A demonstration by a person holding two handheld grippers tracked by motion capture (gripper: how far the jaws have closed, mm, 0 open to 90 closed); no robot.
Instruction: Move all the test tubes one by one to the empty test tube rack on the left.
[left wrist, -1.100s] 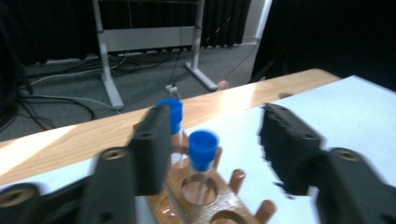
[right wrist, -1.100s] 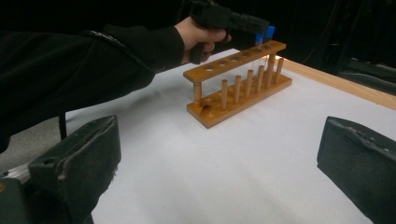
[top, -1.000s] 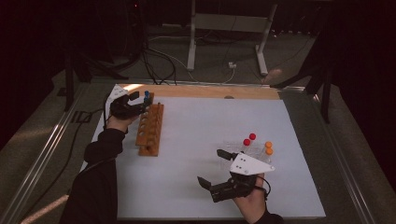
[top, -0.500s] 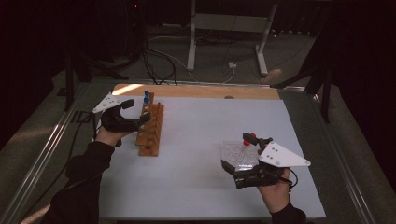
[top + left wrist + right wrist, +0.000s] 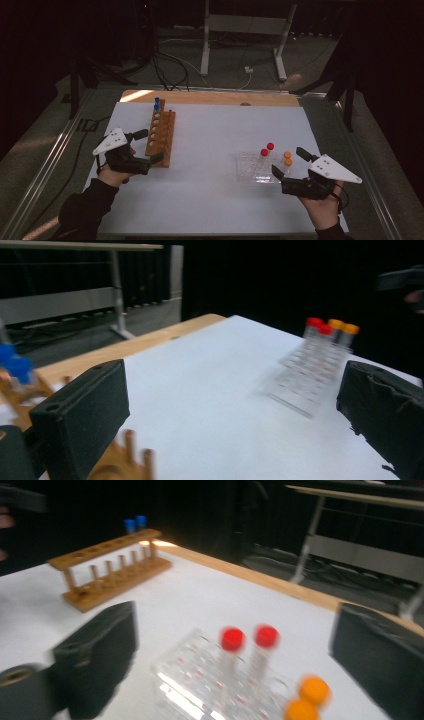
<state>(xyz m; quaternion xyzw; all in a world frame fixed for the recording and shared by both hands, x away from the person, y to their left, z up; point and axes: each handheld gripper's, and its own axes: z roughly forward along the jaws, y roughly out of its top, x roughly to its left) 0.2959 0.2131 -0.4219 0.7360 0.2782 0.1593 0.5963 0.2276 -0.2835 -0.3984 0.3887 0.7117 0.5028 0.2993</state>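
Two blue-capped tubes [image 5: 156, 103] are already sitting in the wooden rack [image 5: 161, 137] just beside the empty, wide-open left gripper [image 5: 150, 148], while the right gripper [image 5: 289, 163] (jaws just closing a little, gripping nothing) is facing four tubes [image 5: 275, 152] waiting in the clear rack [image 5: 255, 167] ahead.

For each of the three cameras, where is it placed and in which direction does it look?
High view: above the table's near side, looking forward and down; both forearms, left gripper, right gripper.
Left gripper view: between its open jaws, across the white mat toward the clear rack.
Right gripper view: over the clear rack toward the wooden rack.
All three share the clear rack.
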